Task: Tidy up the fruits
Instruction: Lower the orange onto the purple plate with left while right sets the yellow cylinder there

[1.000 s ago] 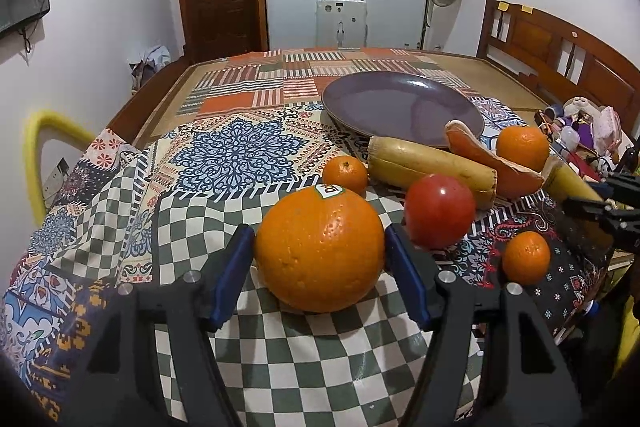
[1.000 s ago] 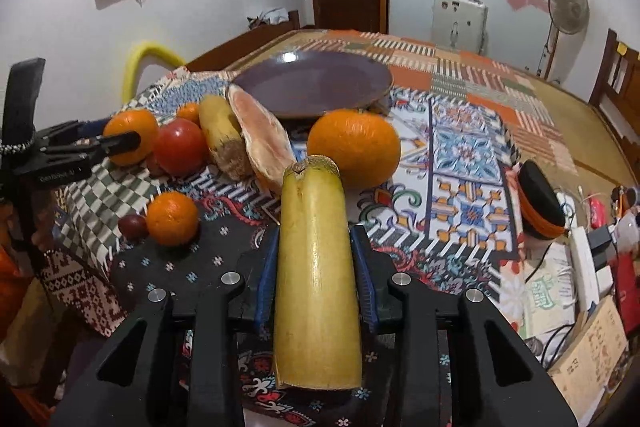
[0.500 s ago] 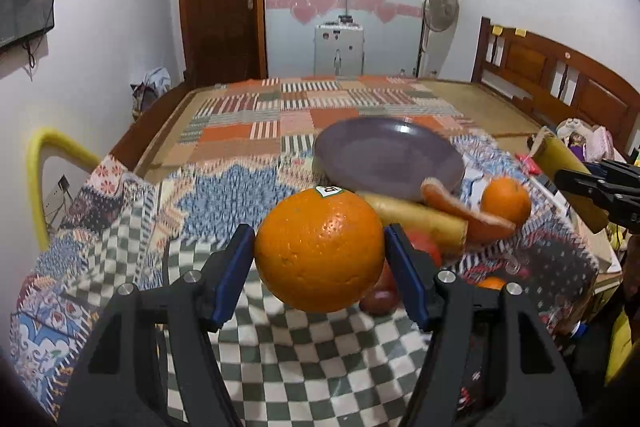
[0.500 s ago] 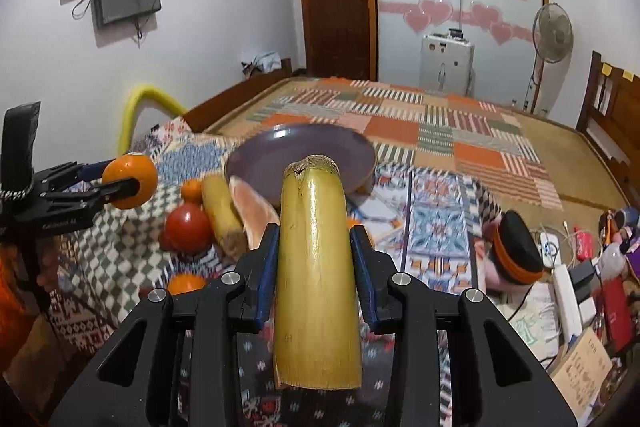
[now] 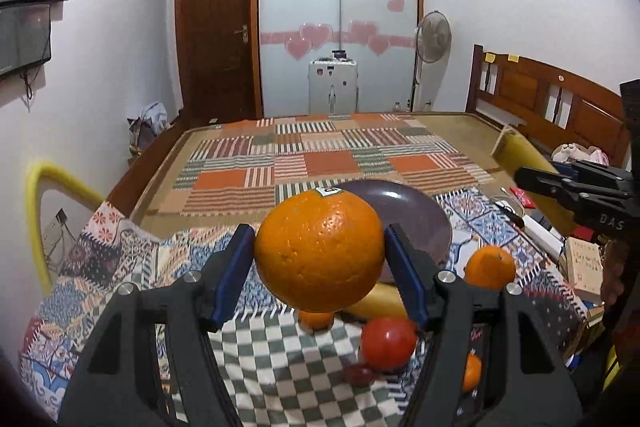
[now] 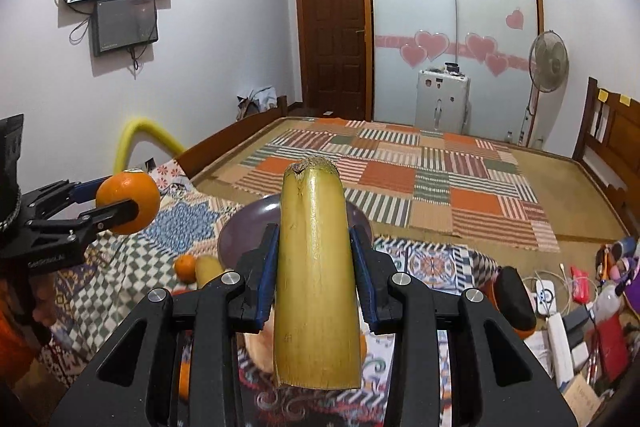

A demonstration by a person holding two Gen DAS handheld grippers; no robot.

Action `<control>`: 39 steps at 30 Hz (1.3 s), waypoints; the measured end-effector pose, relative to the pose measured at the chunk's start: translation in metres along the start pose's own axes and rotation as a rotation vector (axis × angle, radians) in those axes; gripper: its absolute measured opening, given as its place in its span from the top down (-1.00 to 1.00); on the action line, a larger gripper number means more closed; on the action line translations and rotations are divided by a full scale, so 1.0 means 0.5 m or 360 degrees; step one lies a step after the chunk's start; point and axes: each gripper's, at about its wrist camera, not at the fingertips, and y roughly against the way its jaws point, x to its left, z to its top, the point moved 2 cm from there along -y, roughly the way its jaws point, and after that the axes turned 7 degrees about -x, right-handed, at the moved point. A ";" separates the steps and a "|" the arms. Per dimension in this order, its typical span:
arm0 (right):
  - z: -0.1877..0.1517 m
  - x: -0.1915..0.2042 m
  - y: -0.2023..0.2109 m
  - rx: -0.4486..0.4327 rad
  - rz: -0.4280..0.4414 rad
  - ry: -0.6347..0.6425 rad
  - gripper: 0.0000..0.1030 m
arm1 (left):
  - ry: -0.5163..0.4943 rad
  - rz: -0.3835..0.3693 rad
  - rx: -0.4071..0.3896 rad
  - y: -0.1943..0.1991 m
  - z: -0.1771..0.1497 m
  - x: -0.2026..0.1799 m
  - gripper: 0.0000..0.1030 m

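Left tongs (image 5: 320, 253): closed on a large orange (image 5: 318, 251), blue pads pressed against its left and right flanks. The orange is held clear above the patterned surface (image 5: 132, 267); a small label sits at its top edge. From the right wrist view the same orange (image 6: 128, 201) is seen at far left, gripped between the black arms.

Right tongs (image 6: 316, 259): closed on a yellow plantain piece (image 6: 314, 275), pads bearing on both long sides. Its long axis runs straight forward along the fingers, away from the camera. The far end is a ragged, fibrous stub; the near end is a flat cut edge and overhangs behind the pads. The piece is raised above the surface, in line with the purple plate (image 6: 236, 231) beyond it. In the left wrist view its far end (image 5: 516, 151) projects up and left from the right tongs at the right edge.

On the surface, left wrist view: purple plate (image 5: 416, 215) behind the held orange; a medium orange (image 5: 490, 267) to its right; a yellow fruit (image 5: 380, 301), long axis roughly left to right, partly hidden; a small tangerine (image 5: 316, 319) below the held orange; a tomato (image 5: 388, 343) near the right finger; another small orange (image 5: 471, 371), partly hidden behind that finger.
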 end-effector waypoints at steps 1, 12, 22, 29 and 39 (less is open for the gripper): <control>0.004 -0.002 -0.010 -0.0001 -0.0003 0.0001 0.38 | 0.0001 -0.0001 -0.0003 -0.003 0.003 0.000 -0.28; 0.023 -0.008 -0.066 0.0007 -0.0032 0.0032 0.38 | -0.0020 -0.0009 0.0019 -0.077 0.049 -0.013 -0.26; 0.014 -0.033 -0.153 0.0127 -0.0041 0.0031 0.38 | -0.0059 0.0004 0.0032 -0.143 0.060 -0.018 0.37; -0.015 -0.037 -0.204 0.0273 -0.0011 0.0051 0.38 | -0.0086 -0.0049 0.0210 -0.220 0.028 -0.020 0.37; -0.038 -0.045 -0.260 0.0511 0.0069 0.0033 0.38 | 0.0039 -0.0079 0.0398 -0.285 -0.033 0.008 0.36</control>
